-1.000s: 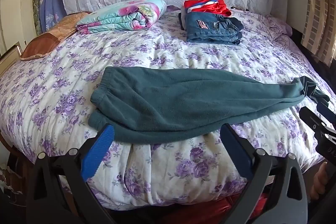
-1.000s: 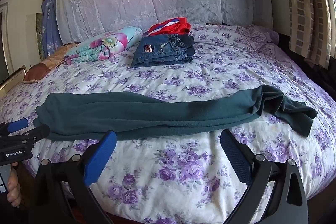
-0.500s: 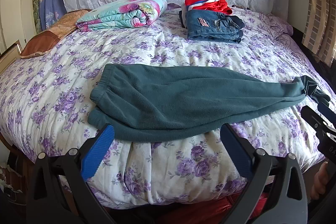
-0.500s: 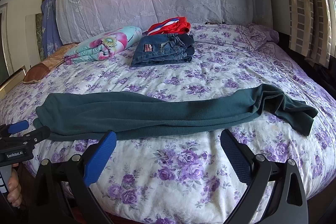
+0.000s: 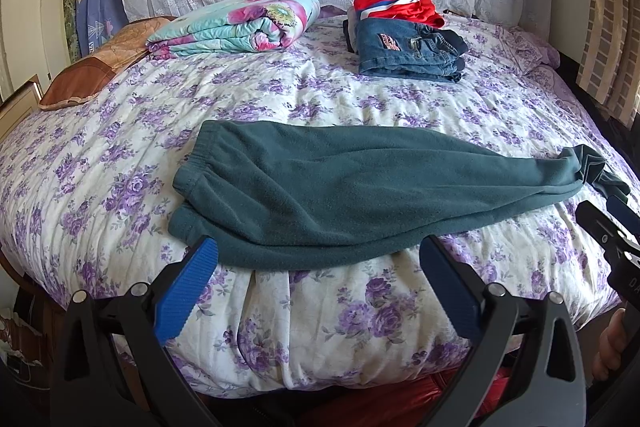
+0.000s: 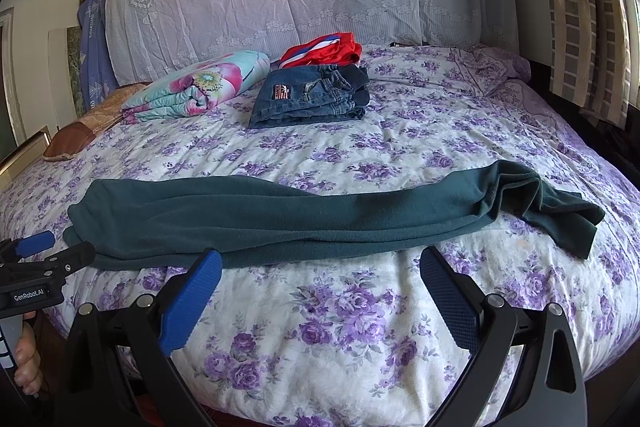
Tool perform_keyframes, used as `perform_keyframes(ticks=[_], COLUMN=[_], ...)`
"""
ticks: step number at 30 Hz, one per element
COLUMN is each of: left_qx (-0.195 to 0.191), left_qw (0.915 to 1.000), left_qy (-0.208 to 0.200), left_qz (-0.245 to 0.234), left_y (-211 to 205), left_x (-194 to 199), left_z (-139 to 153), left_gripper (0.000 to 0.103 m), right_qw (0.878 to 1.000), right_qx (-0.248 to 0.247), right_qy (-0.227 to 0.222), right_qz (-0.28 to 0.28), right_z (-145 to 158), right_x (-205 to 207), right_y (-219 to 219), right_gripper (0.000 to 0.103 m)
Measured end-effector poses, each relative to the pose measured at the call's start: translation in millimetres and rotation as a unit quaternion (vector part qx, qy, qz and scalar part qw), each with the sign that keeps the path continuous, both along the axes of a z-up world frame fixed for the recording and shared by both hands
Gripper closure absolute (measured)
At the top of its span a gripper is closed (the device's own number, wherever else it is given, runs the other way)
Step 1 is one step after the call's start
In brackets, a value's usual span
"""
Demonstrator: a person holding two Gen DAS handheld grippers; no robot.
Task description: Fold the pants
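Observation:
Dark green fleece pants (image 5: 340,187) lie stretched across the flowered bed, folded lengthwise, waistband at the left and cuffs bunched at the right (image 6: 560,211). My left gripper (image 5: 320,267) hovers open at the bed's near edge, just in front of the waist half, with nothing between its blue pads. My right gripper (image 6: 320,275) is open too, in front of the leg section (image 6: 320,219). Each gripper shows at the edge of the other's view: the right one (image 5: 612,223) near the cuffs, the left one (image 6: 44,255) near the waistband.
Folded jeans (image 5: 408,51) with a red garment (image 5: 396,7) behind them sit at the back of the bed (image 5: 280,99). A folded floral blanket (image 5: 240,27) and a brown cushion (image 5: 92,75) lie back left. A curtain (image 6: 580,7) hangs at the right.
Both grippers have risen and edged slightly forward over the bed; the pants have not moved and both grippers stay open.

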State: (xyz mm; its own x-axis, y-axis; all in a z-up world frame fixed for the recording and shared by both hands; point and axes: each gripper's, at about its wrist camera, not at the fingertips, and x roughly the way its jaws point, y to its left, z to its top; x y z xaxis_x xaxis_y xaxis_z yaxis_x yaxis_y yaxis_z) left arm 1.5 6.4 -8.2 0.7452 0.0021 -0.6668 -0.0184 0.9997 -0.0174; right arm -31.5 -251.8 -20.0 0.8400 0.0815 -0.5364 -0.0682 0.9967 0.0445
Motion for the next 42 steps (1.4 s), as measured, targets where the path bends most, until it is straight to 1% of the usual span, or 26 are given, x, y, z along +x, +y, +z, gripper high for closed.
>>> perform_keyframes(ticks=[21, 42], left_qx=[0.001, 0.001], left_qw=[1.0000, 1.0000], left_qy=[0.003, 0.005], left_qz=[0.001, 0.001], left_y=[6.5, 4.8], left_x=[0.1, 1.4], left_z=[-5.3, -4.1], left_gripper=[0.005, 0.005], right_qw=[1.000, 1.000], right_qx=[0.001, 0.001], right_qy=[0.001, 0.004], right_qz=[0.001, 0.002], right_z=[-2.4, -1.7], right_x=[0.2, 1.5], right_y=[1.1, -0.2], right_gripper=[0.003, 0.003])
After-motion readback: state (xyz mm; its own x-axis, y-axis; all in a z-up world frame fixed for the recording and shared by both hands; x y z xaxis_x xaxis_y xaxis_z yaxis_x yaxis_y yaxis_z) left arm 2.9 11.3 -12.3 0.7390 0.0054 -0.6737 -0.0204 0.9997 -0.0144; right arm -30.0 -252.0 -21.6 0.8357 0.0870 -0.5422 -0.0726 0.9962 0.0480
